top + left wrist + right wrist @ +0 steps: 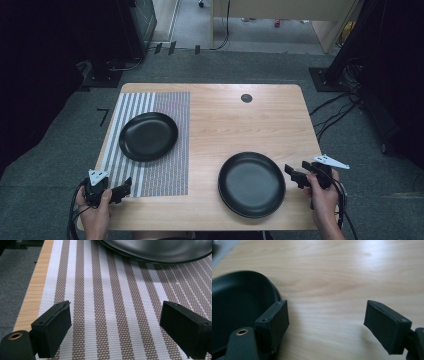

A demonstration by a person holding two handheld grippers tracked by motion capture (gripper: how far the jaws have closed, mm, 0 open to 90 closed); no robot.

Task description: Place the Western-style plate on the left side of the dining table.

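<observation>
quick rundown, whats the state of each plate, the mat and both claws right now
left claw: open, holding nothing, over the mat
right claw: open, holding nothing, beside the near plate
far plate: upright, empty, on the mat
near plate: upright, empty, on bare wood
striped mat: lying flat

We see two black handheld grippers, the left gripper (121, 190) and the right gripper (296, 172). Each carries a grey three-cornered plate on top, with small dark holes, and a black cable trailing off toward the near edge. Each jaw is a flat rectangular black block with a matte pad face and small screw holes along its upper edge. A brass-coloured ringed hole sits in the left-hand jaw arm in both gripper views. The forearms are bare, with no sleeves visible.
</observation>
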